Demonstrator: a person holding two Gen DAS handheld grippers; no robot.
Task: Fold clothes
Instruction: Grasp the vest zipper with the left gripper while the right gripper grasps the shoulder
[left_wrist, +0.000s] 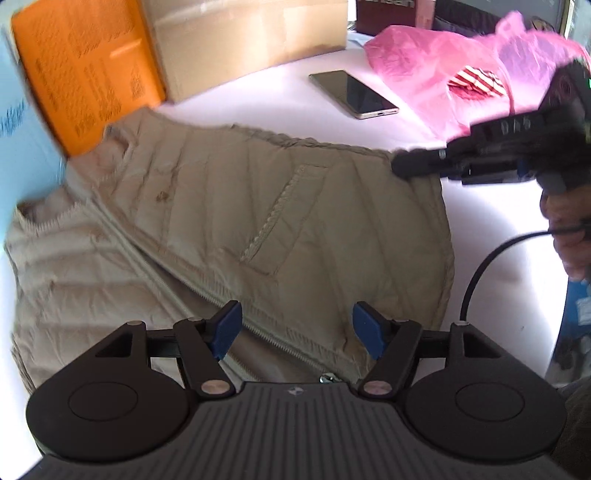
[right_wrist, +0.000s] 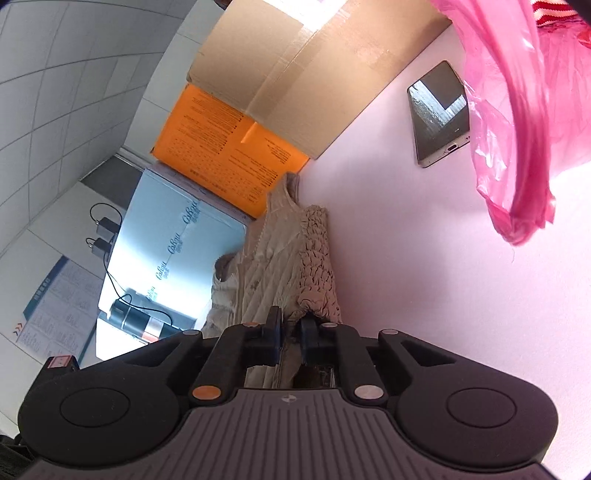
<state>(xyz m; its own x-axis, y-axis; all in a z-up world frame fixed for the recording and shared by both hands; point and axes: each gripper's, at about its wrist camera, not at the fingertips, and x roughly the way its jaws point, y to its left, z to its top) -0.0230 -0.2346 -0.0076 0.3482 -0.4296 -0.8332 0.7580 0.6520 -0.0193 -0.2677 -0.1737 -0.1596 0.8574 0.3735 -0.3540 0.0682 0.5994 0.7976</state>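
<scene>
A beige quilted vest (left_wrist: 258, 206) lies flat on the white table (left_wrist: 495, 218), zipper running diagonally and a pocket facing up. My left gripper (left_wrist: 295, 326) hovers open just above the vest's lower zipper end, its blue pads (left_wrist: 225, 328) apart with only fabric below them. In the left wrist view my right gripper (left_wrist: 404, 164) reaches in from the right to the vest's far hem corner. The right wrist view shows that gripper (right_wrist: 290, 334) shut on the vest (right_wrist: 280, 251), a fold of hem pinched between its blue pads. A hand holds the right gripper at the frame's right edge.
A phone (left_wrist: 354, 94) lies behind the vest, beside a pink plastic bag (left_wrist: 436, 62) with red-striped contents. A cardboard box (left_wrist: 240, 33), an orange box (left_wrist: 85, 74) and a light blue box (left_wrist: 22, 147) line the far-left edge. A black cable (left_wrist: 480, 266) hangs from the right gripper.
</scene>
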